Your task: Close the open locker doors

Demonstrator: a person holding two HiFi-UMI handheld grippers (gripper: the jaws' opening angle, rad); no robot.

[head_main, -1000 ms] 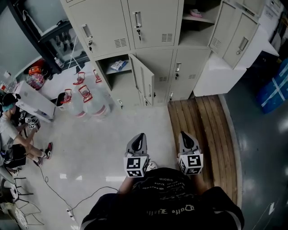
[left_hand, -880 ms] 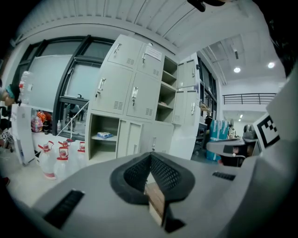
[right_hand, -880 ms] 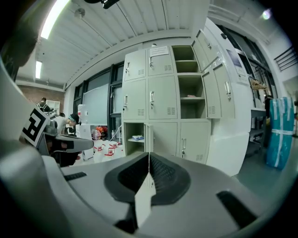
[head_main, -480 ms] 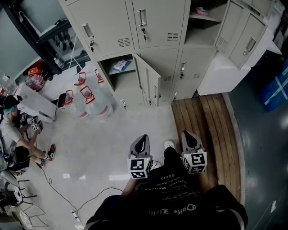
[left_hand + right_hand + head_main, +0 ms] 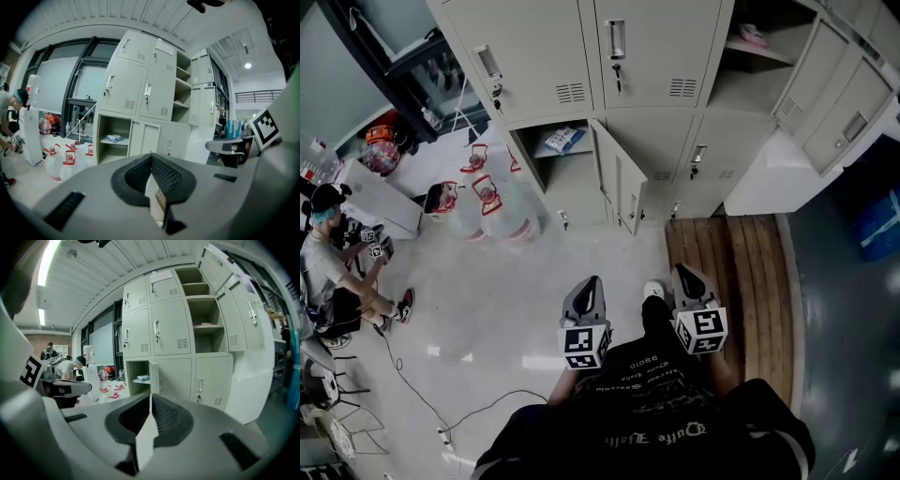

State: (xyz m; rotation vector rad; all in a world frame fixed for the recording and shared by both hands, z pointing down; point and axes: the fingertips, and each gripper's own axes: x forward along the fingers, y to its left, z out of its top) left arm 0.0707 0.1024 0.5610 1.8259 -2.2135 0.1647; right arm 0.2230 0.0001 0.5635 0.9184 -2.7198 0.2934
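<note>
A beige locker bank [image 5: 647,56] fills the top of the head view. Its lower left door [image 5: 619,183] stands open, showing a compartment with a blue packet [image 5: 562,141]. At the upper right, tall doors [image 5: 844,103] hang open beside bare shelves [image 5: 759,66]. My left gripper [image 5: 592,283] and right gripper [image 5: 682,274] are held side by side at waist height, well short of the lockers, both shut with nothing in them. In the left gripper view the left gripper [image 5: 151,161] points at the open lower door [image 5: 143,139]. In the right gripper view the right gripper [image 5: 150,401] faces that door [image 5: 153,376] and the open tall doors [image 5: 243,319].
Water jugs with red caps [image 5: 492,206] stand on the floor left of the open compartment. A person [image 5: 337,272] sits at the far left by a white box [image 5: 384,206]. A cable [image 5: 422,403] trails across the floor. A wooden platform [image 5: 741,281] lies before the right lockers.
The lockers have slid lower and nearer in the head view as I step toward them. Both grippers keep their place in front of me and stay shut.
</note>
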